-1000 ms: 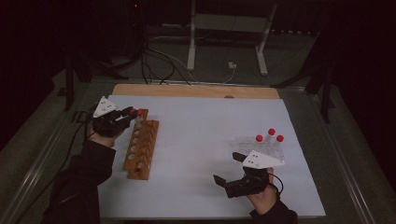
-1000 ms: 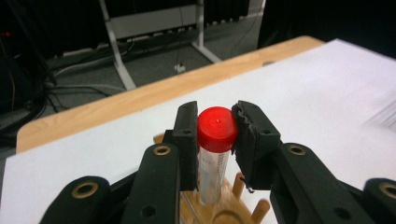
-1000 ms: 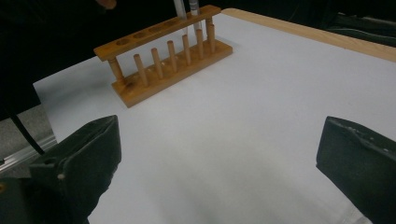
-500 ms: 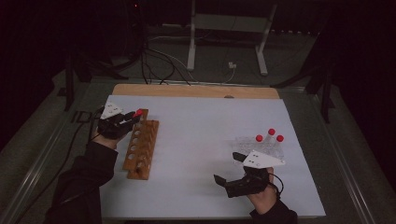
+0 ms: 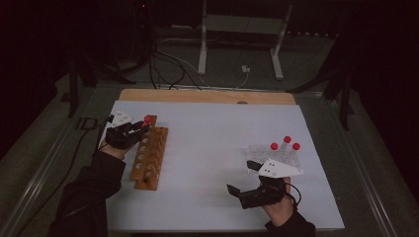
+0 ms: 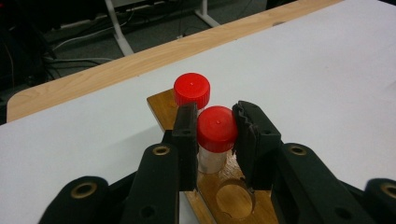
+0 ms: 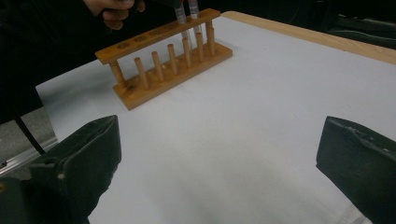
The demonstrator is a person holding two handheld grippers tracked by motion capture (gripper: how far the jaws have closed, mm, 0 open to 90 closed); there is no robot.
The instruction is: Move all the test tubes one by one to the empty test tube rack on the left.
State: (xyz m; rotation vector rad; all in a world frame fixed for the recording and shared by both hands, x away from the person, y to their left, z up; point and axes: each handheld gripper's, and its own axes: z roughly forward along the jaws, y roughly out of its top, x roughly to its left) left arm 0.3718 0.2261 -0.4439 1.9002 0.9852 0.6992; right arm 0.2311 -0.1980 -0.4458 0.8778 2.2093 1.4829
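A wooden tube rack (image 5: 148, 159) stands on the left of the white table. In the left gripper view a red-capped tube (image 6: 192, 89) stands in the rack's (image 6: 161, 105) far end hole. A second red-capped tube (image 6: 216, 129) sits in the hole beside it, and my left gripper (image 6: 215, 113) is shut on its cap. In the high view my left gripper (image 5: 140, 126) is at the rack's far end. My right gripper (image 5: 240, 176) rests near the front right, open with nothing between its fingers. The right gripper view has its wide jaws (image 7: 224, 154) facing the rack (image 7: 163, 65).
Three red-capped tubes (image 5: 285, 144) stand in a clear holder (image 5: 257, 150) just beyond my right gripper. The rack's nearer holes (image 6: 233, 201) hold nothing. A wooden strip (image 5: 207, 96) edges the table's far side, with cables and a stand's legs (image 5: 237, 49) behind it.
My left gripper has shifted a little to the right with the tube, onto the rack's far end. The right gripper has stayed still.
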